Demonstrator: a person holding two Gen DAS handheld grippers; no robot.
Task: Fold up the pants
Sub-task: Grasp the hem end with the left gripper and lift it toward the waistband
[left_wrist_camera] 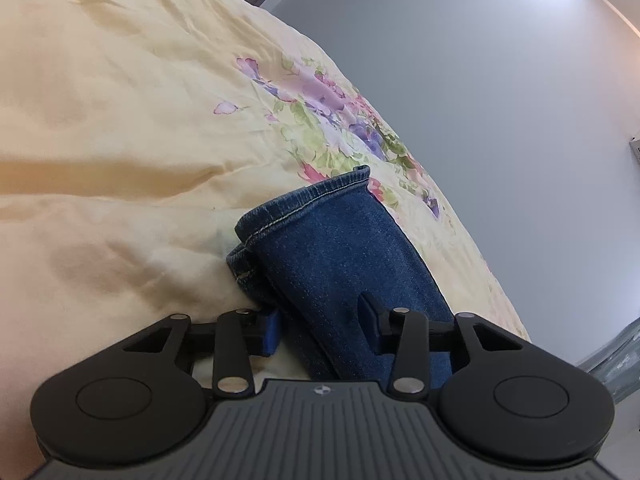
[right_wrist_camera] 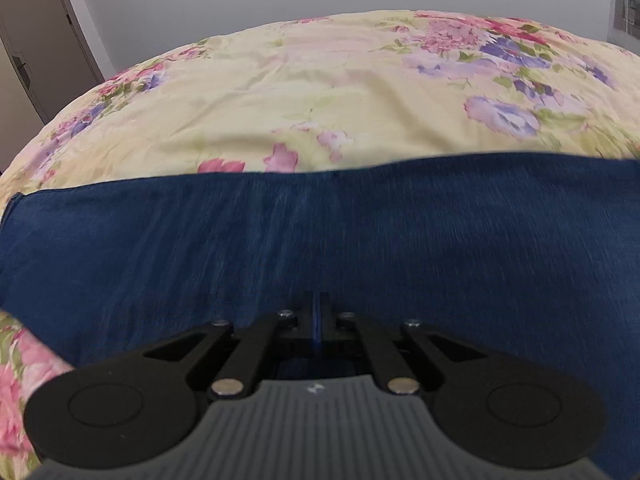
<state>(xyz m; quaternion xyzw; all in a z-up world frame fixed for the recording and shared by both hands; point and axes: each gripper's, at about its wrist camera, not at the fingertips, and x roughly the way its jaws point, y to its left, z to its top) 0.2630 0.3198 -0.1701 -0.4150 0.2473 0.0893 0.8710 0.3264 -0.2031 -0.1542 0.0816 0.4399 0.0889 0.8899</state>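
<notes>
Left gripper jaws open astride pants hem; right gripper jaws closed above denim; bedspread beyond.

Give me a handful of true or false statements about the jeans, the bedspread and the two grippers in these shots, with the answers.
1. The pants are blue denim. True.
2. The bedspread is plain white. False: it is pale yellow with pink and purple flowers.
3. The right gripper has its jaws wide apart. False: they are shut together over the denim.
4. The left gripper has a pant leg between its fingers. True.
5. The leg hems are out of sight in the left wrist view. False: the stitched hems show ahead of the gripper.
</notes>
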